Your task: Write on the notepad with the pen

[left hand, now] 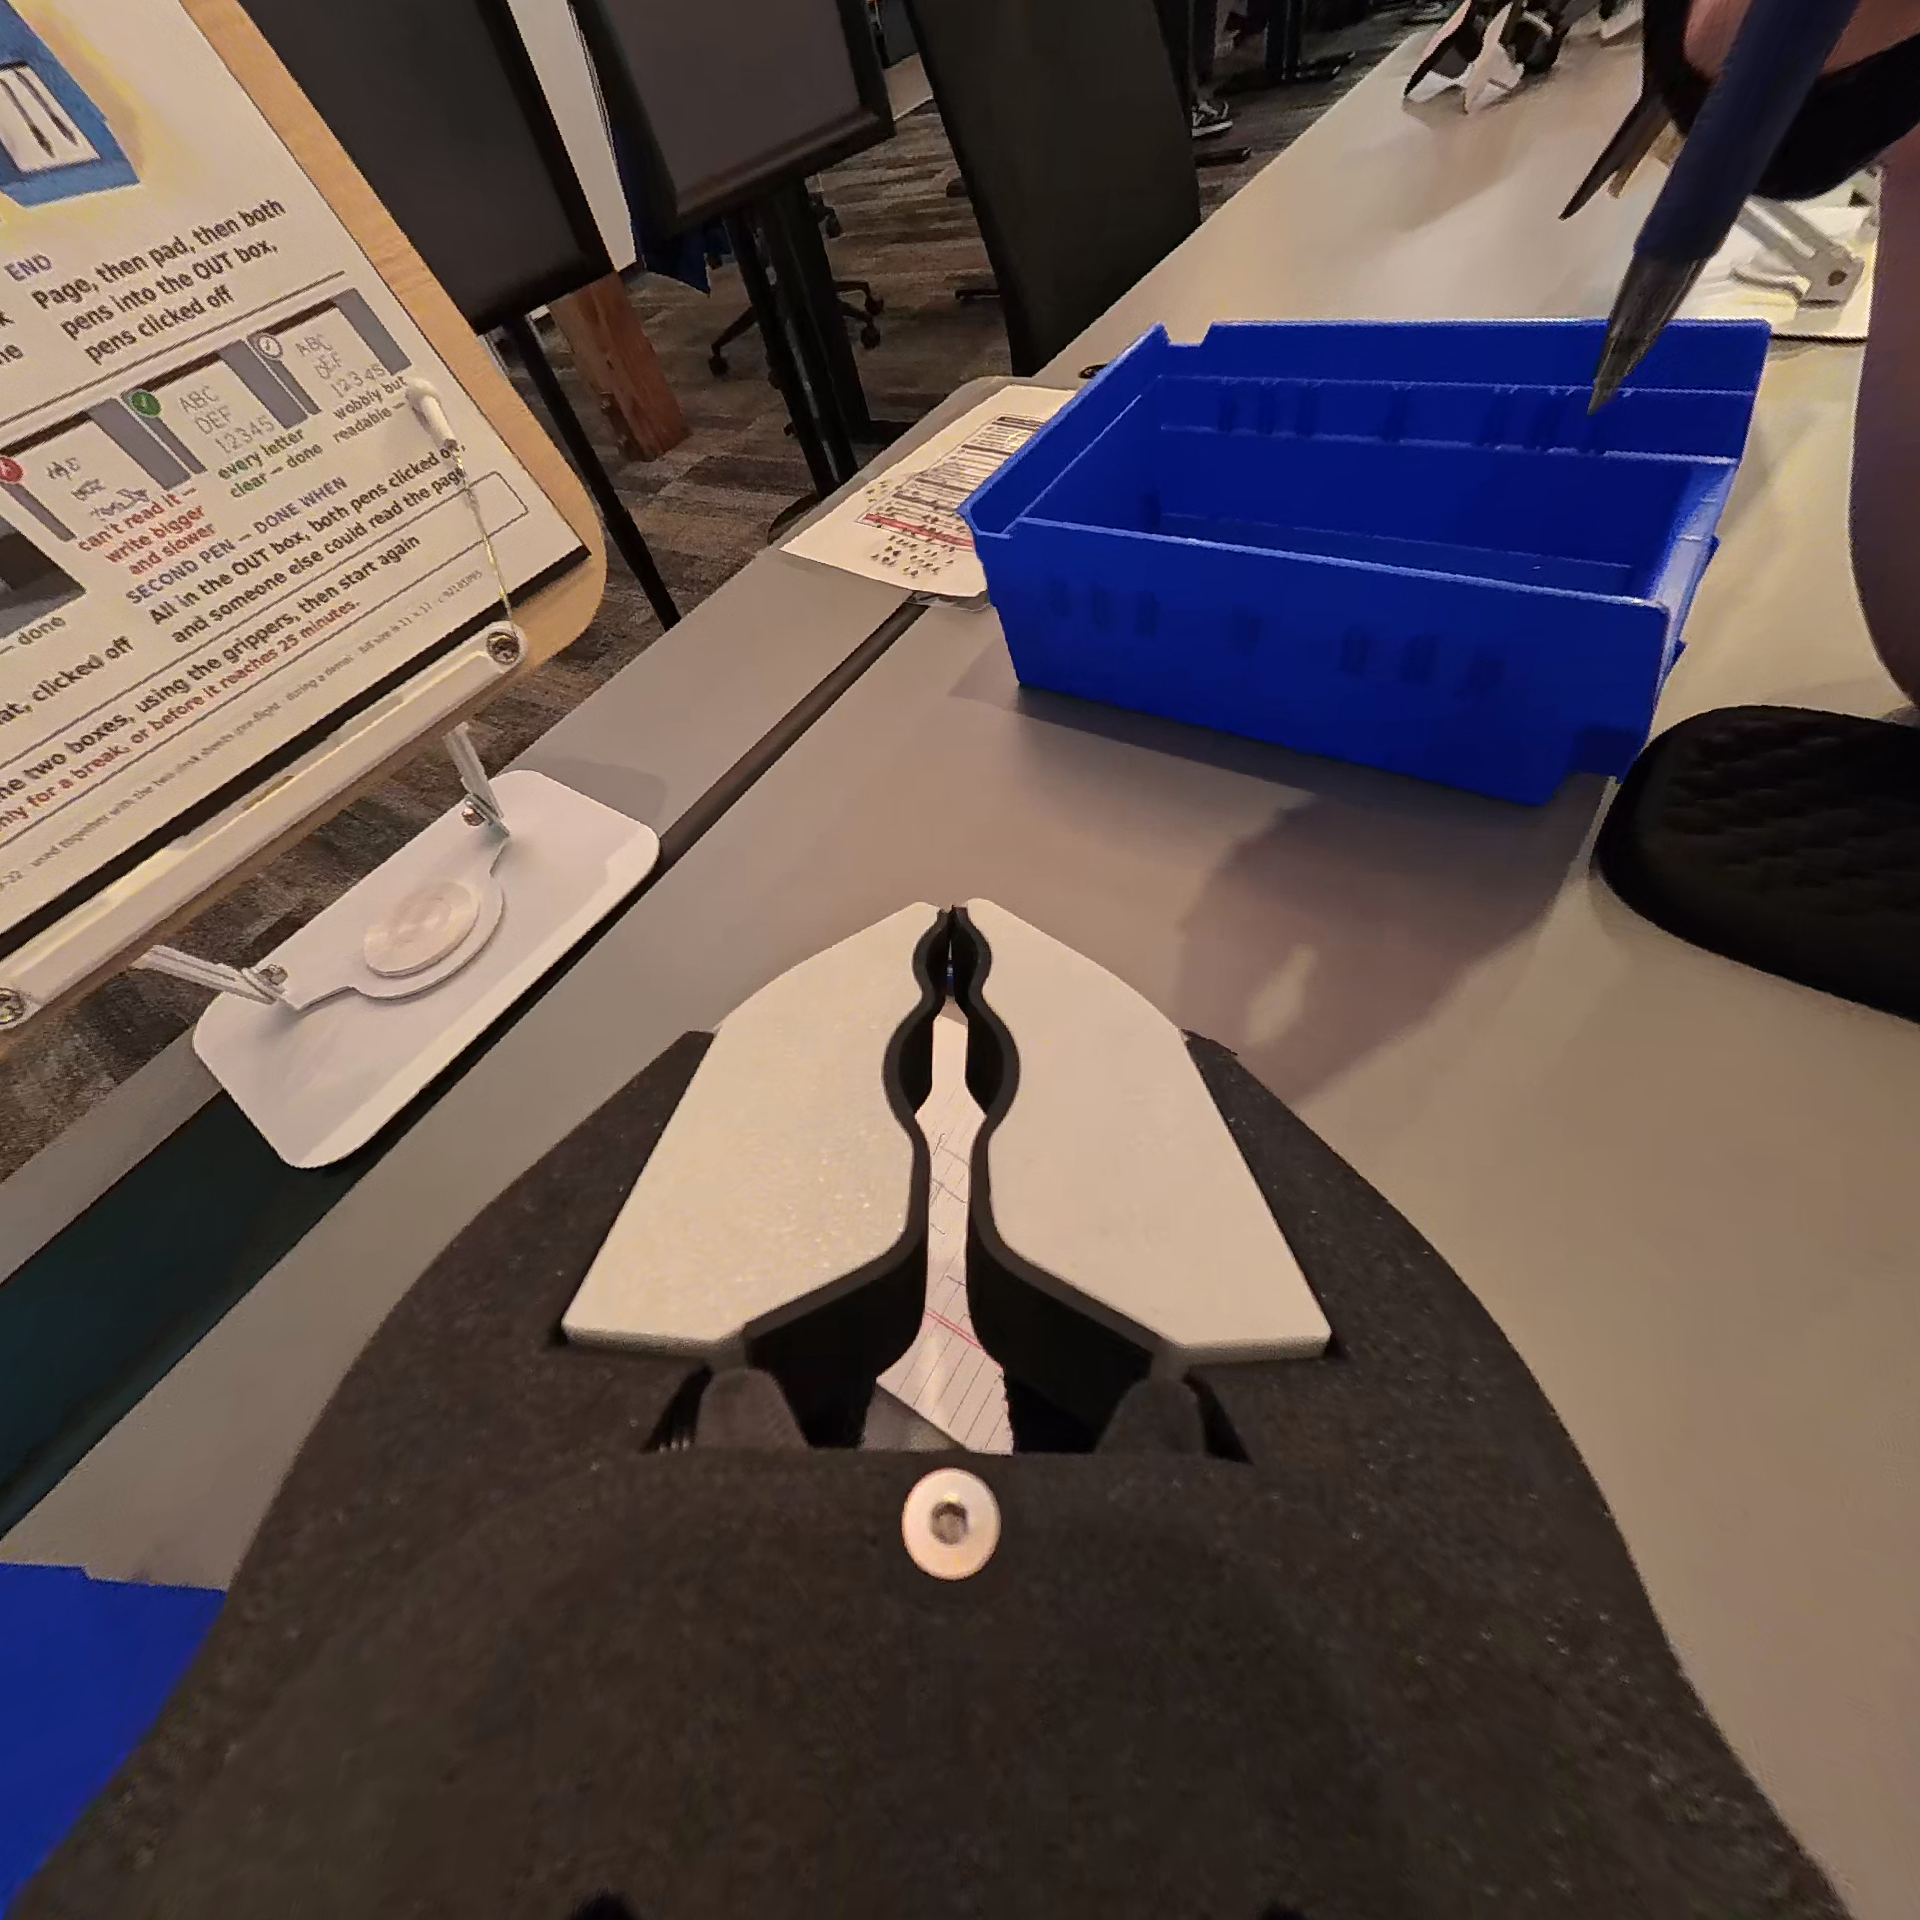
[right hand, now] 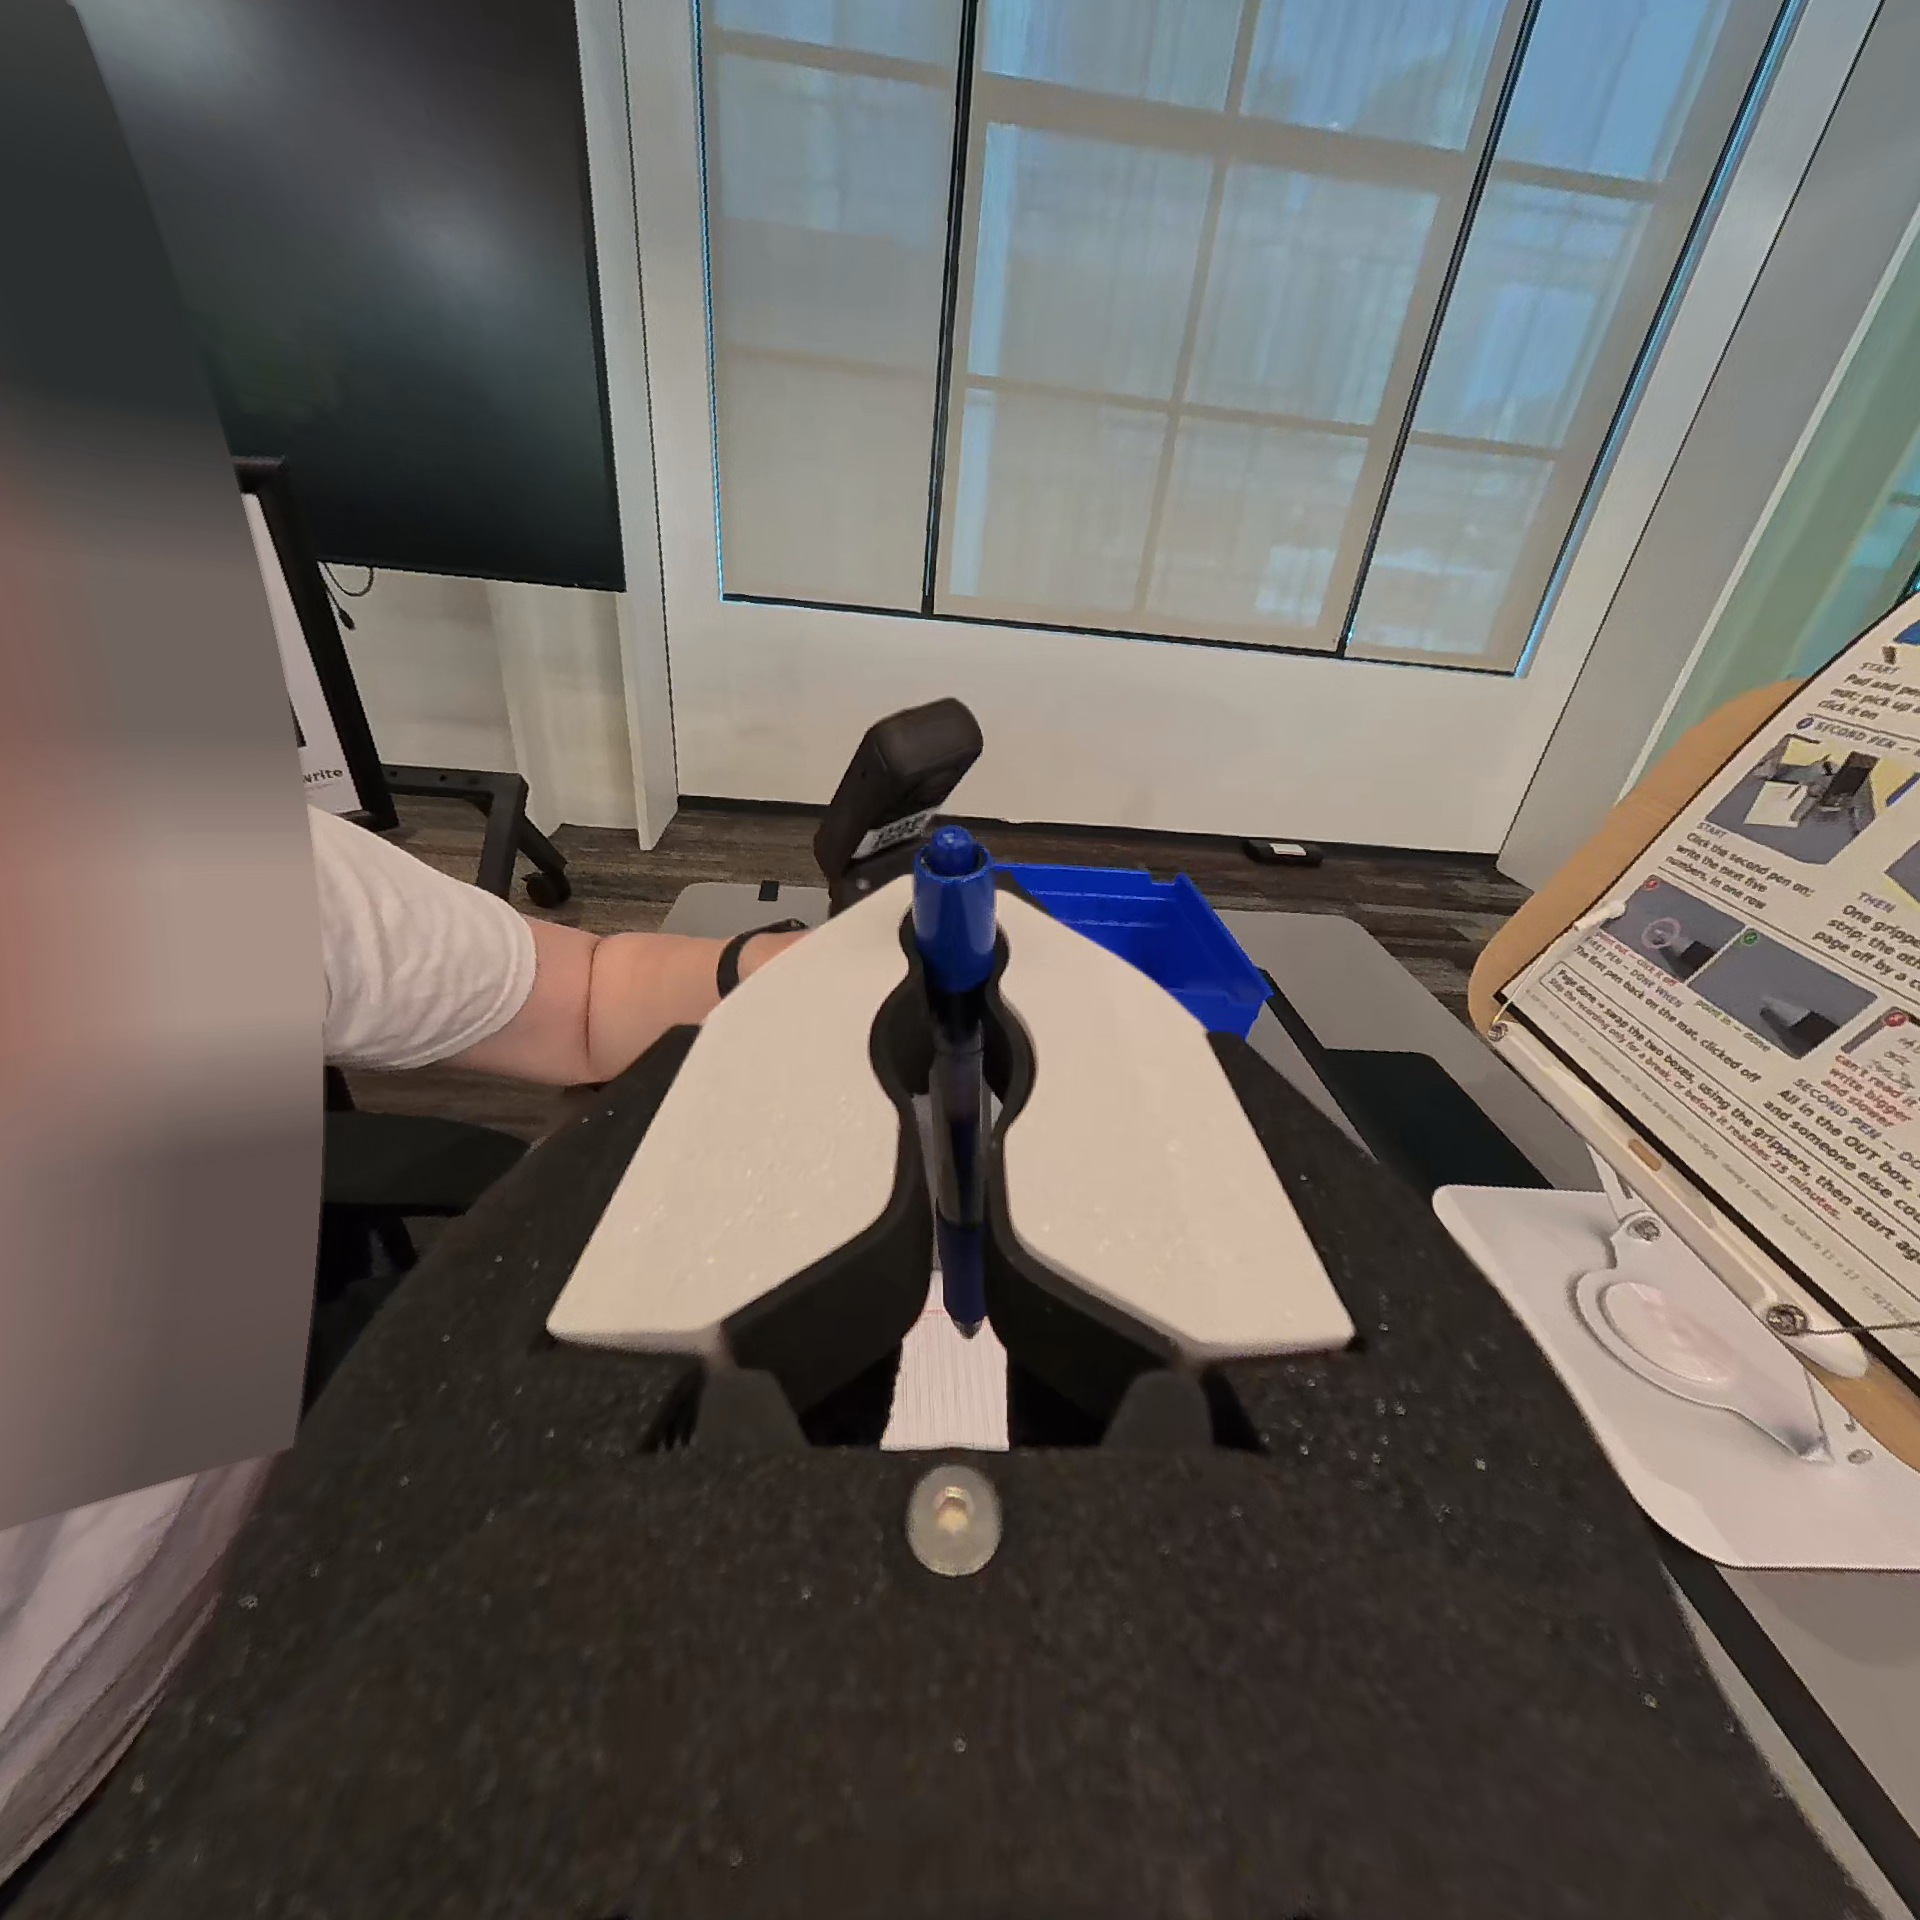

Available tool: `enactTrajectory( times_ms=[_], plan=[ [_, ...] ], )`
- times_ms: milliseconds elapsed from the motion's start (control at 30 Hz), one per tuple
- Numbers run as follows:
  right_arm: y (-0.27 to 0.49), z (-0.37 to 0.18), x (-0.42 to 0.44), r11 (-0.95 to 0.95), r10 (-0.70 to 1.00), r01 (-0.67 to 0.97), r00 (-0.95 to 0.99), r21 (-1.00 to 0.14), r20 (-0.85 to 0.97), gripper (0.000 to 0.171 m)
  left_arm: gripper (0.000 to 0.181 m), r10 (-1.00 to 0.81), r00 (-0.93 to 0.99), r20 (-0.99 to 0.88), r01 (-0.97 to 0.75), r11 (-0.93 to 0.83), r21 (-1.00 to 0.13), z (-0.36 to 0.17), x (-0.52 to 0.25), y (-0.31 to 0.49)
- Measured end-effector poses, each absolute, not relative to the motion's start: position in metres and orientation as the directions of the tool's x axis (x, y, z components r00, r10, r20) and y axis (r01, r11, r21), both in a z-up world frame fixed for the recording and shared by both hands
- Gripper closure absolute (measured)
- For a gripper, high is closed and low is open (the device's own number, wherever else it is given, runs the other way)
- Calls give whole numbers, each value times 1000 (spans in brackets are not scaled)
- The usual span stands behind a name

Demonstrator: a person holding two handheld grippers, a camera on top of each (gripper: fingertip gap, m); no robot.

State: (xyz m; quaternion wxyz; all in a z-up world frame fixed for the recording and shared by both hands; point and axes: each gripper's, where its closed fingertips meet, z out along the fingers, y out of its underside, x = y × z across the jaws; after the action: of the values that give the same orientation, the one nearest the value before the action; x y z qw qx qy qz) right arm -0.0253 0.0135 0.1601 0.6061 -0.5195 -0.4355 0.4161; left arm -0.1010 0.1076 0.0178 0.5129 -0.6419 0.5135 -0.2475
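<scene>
My right gripper (right hand: pixel 953 914) is shut on a blue pen (right hand: pixel 956 1143). The pen's click end sticks out past the fingertips and its dark tip points back down at the lined notepad page (right hand: pixel 951 1403) under the fingers. My left gripper (left hand: pixel 951 920) is shut with its fingertips touching. Lined notepad paper (left hand: pixel 951 1351) shows through the gap beneath it; I cannot tell whether it grips or presses the paper. The pen (left hand: pixel 1652 291) also shows at the top right of the left wrist view, tip down.
An open blue bin (left hand: pixel 1351 540) stands on the grey table ahead, with a printed sheet (left hand: pixel 935 499) to its left. An instruction board on a white stand (left hand: pixel 260 468) is at the left edge. A black mat (left hand: pixel 1766 862) lies on the right. A person's arm (right hand: pixel 582 987) is at the left. Spacing between my two grippers at the tips: around 20 centimeters.
</scene>
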Motion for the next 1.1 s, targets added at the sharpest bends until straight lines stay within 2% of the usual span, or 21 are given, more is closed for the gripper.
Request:
enactTrajectory(
  times_ms=[300, 533, 733, 1100],
  plan=[
    [47, 165, -41, 76, 895, 17, 440, -997, 76, 167, 181, -853, 484, -194, -335, 24, -942, 50, -136, 128],
    [75, 182, -50, 68, 806, -62, 592, -996, 18, 167, 181, -876, 470, -109, -230, -2, -973, 78, -151, 118],
    [77, 173, -50, 47, 812, -158, 580, -986, -55, 166, 181, -892, 442, -91, -208, -3, -978, 89, -158, 111],
    [81, 160, -41, 74, 808, -153, 589, -985, -31, 167, 181, -899, 433, -66, -176, -12, -984, 97, -165, 117]
  ],
)
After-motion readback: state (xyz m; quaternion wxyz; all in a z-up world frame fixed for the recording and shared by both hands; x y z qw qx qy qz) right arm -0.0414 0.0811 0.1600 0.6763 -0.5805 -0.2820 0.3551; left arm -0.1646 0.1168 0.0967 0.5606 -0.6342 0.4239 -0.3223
